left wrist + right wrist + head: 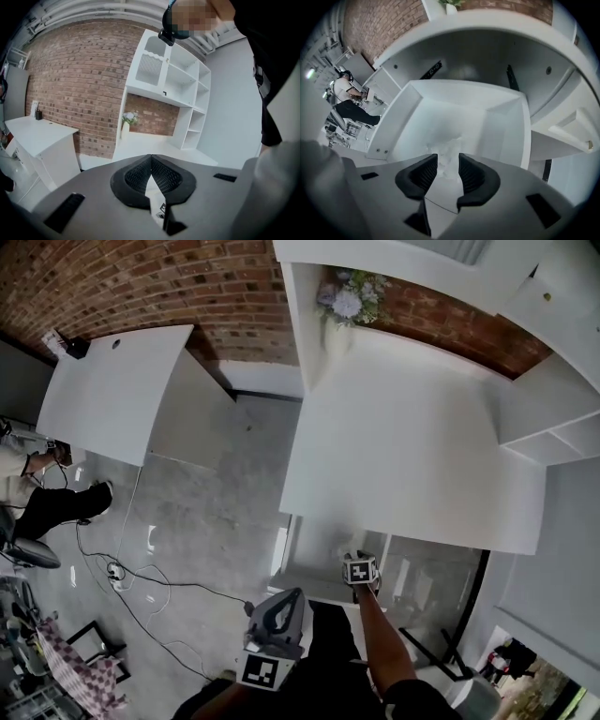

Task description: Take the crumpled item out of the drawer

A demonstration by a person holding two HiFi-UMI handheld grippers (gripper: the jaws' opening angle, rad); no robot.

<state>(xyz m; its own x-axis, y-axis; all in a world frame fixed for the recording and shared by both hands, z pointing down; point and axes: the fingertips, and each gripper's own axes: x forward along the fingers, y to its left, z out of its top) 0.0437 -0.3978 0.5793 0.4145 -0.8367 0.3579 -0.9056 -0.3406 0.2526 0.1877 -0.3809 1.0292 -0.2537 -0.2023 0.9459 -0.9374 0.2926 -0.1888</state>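
The white drawer (403, 117) stands pulled out below the desk. On its floor lies the crumpled item (446, 149), a pale wad of paper or film. My right gripper (447, 160) hangs just over it, open, the wad showing in the gap just past its fingertips, with neither pad pressing on it. In the head view only that gripper's marker cube (361, 570) shows, under the desk's front edge. My left gripper (151, 158) is shut with nothing in it, held low at my side (277, 613) and pointing away from the drawer.
A white desk (412, 446) with a vase of flowers (345, 306) stands above the drawer, with white shelves (548, 418) to its right. A second white desk (112, 390) stands at the left. Cables (141, 577) trail over the grey floor, and a seated person (47, 498) is at the far left.
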